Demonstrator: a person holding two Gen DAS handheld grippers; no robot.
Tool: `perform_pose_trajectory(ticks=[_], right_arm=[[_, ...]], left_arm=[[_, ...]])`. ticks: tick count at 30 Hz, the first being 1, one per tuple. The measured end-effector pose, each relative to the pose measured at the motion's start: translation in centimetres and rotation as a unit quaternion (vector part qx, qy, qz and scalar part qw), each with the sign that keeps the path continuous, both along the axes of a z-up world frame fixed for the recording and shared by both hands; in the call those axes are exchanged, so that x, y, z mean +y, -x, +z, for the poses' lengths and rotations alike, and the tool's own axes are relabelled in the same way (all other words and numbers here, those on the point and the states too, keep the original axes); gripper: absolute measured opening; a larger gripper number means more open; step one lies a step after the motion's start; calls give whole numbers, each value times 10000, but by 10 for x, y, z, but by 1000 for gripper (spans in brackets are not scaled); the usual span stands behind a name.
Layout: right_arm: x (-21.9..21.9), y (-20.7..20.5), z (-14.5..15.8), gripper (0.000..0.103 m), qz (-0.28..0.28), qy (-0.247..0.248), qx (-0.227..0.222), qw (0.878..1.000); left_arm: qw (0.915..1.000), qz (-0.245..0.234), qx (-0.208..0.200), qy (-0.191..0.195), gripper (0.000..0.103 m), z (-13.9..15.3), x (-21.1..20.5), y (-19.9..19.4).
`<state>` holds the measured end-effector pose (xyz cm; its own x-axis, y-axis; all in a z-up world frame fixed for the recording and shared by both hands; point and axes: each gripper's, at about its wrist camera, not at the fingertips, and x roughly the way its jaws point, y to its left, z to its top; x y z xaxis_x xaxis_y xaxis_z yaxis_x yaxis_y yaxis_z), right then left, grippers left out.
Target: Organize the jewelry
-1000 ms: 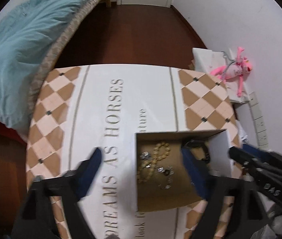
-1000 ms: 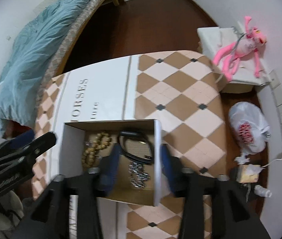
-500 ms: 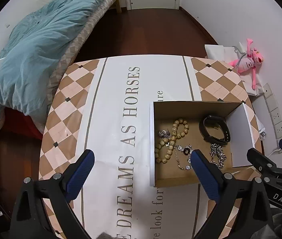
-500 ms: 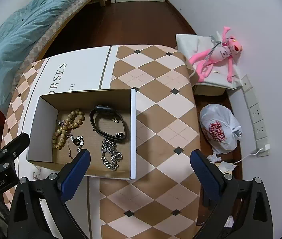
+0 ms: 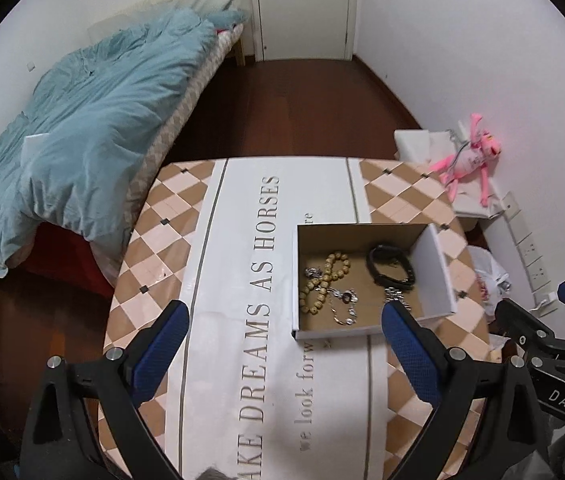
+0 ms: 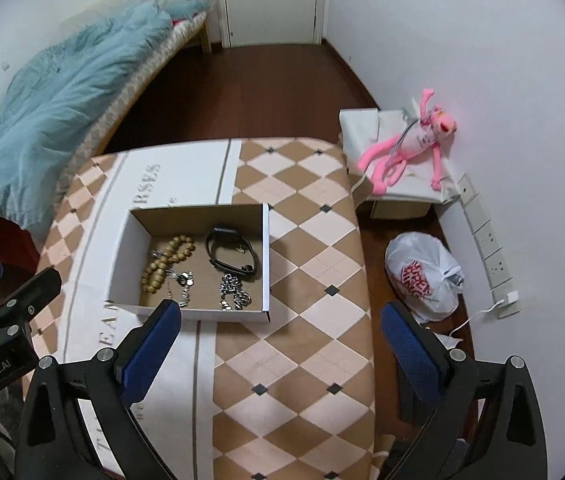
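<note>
We hold the left gripper and right gripper above the near edge of the box, jaws spread and empty, since beads, watch and chains all lie loose inside it, so sorting looks done.

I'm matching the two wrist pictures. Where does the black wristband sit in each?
Left wrist: black wristband in the open cardboard box, far right corner, right of centre.
Right wrist: black wristband, centre, the box's far right.
Shared landmark: the tan bead bracelet beside it.
</note>
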<state>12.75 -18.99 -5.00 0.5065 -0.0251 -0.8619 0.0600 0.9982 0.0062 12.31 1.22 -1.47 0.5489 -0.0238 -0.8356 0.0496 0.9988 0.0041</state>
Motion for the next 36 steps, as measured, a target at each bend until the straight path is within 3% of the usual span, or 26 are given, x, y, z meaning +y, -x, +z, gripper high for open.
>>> perform_pose_trajectory(ticks=[10,20,27,36], right_arm=[[4,69,75,102,-21,-14,-787,9969],[6,123,132,103,5,55,-1374,9905],[5,143,147,103,-8,80,-1526,9883],[0,145,140,103,-30,82,-1354,9908]], left_arm=[[9975,-34,-686,177,98,65,8,62],[9947,74,-996,241,98,103,18,105],[9944,100,-1037,189,98,110,17,119],[9959,76,-878,203,98,106,15,121]])
